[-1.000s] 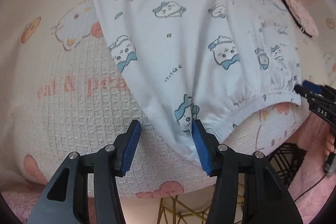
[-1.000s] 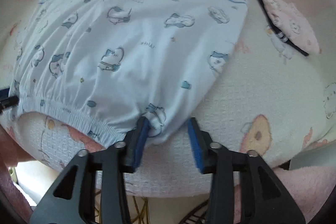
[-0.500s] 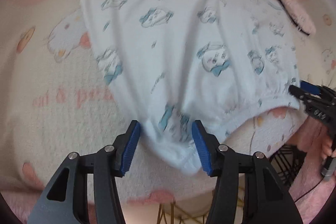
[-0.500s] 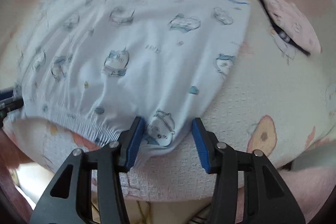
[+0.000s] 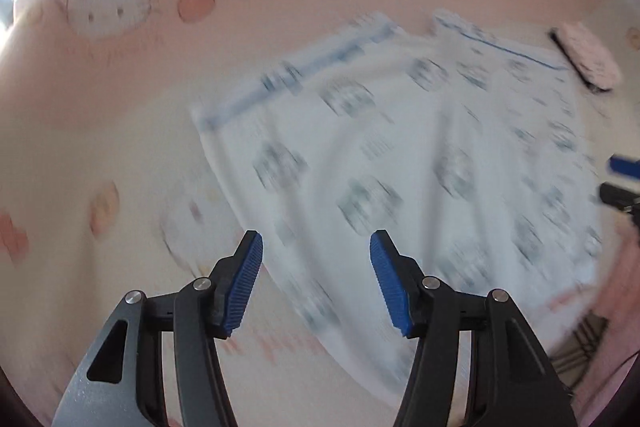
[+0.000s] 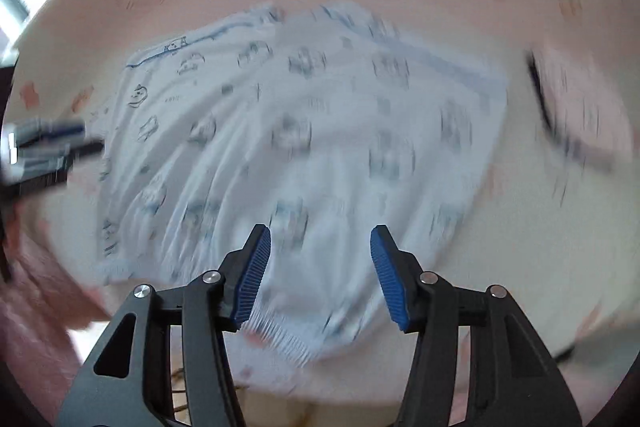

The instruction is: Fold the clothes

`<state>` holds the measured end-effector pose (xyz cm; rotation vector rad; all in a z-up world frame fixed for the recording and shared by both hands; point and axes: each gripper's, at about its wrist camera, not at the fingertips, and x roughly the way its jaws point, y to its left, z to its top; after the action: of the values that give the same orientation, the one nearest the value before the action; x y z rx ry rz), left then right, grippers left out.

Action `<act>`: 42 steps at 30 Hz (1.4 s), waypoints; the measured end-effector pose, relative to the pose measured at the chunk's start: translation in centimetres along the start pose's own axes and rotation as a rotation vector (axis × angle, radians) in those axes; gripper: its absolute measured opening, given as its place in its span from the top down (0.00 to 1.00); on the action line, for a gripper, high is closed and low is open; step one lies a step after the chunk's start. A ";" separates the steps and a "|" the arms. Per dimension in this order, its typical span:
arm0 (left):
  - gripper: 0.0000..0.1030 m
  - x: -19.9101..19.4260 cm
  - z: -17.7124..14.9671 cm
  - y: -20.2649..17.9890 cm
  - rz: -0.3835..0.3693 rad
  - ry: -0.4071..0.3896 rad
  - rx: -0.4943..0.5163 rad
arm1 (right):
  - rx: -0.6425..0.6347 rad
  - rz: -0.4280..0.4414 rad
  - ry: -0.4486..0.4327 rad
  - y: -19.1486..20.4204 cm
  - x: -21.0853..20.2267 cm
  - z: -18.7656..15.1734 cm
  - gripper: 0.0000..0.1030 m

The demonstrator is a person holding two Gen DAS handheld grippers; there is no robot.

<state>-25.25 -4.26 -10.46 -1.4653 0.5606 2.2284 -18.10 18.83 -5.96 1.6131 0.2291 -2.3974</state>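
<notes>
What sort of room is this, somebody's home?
Probably a home, maybe a bedroom: a pink cartoon-cat blanket covers a soft surface, pale blue printed shorts lie spread on it, and a small pink item lies alongside.

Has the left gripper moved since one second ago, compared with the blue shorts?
Yes. The left gripper has lifted back; the blue shorts lie unheld on the blanket between its open jaws.
</notes>
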 end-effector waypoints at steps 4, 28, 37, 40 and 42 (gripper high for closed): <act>0.44 2.2 2.5 -0.1 -0.082 0.015 0.040 | -0.113 -0.014 -0.032 0.0 2.5 4.2 0.47; 0.36 2.5 0.0 -4.5 -0.166 0.029 0.267 | -0.274 0.042 0.076 4.7 6.6 2.0 0.42; 0.31 0.6 -3.6 0.1 -0.157 0.093 0.224 | 0.004 -0.081 0.216 -3.1 4.6 -2.9 0.40; 0.32 -0.1 -4.7 -0.6 -0.166 0.087 0.253 | 0.001 -0.163 0.164 -2.7 3.1 -4.5 0.40; 0.32 -0.6 -5.5 -1.1 -0.172 0.083 0.272 | -0.011 -0.146 0.085 -1.6 1.8 -4.9 0.40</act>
<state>-20.23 -6.39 -12.00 -1.4114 0.7057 1.8847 -14.79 21.42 -9.46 1.7514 0.3873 -2.4305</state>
